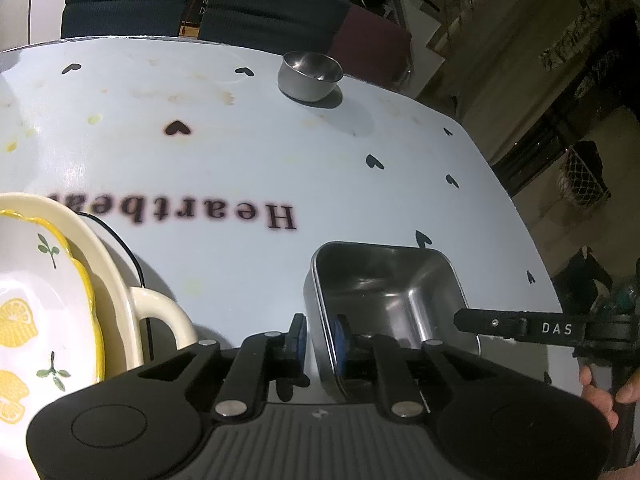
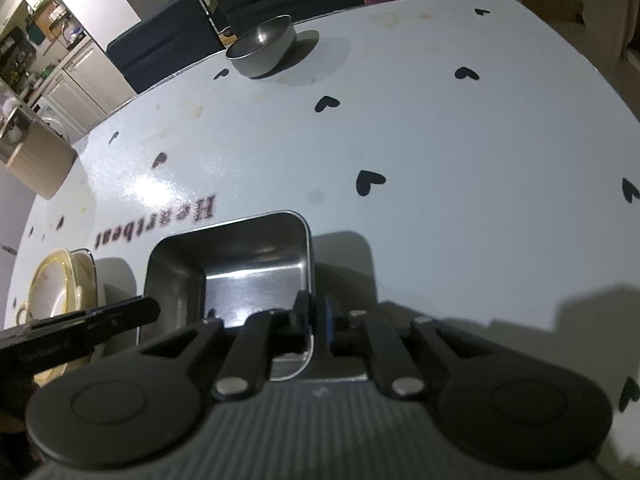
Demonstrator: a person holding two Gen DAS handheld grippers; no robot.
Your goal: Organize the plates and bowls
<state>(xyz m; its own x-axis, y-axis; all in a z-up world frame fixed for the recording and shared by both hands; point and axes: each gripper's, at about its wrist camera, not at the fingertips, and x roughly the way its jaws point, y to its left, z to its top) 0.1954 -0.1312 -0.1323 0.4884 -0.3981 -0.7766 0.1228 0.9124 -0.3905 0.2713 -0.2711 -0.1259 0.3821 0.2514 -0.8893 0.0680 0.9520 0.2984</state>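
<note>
1. Steel rectangular tray (image 1: pixel 384 296) sits on the surface (image 1: pixel 280 152) just beside the stacked lemon plate (image 1: pixel 36 312).
2. Left tongs (image 1: pixel 320 330) straddle the tray's left wall, pads slightly apart, not pressing.
3. Right tongs (image 2: pixel 318 316) straddle its right wall, barely parted.
4. Round steel bowl (image 1: pixel 310 76) stands well beyond the tray, near the far edge.

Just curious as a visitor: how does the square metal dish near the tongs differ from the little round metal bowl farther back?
The square metal dish has straight walls and rounded corners; the round metal bowl is circular. The dish looks bigger. The dish's walls sit between both tongs; the bowl stands alone at the far edge of the table. Both are shiny, empty and upright.
</note>
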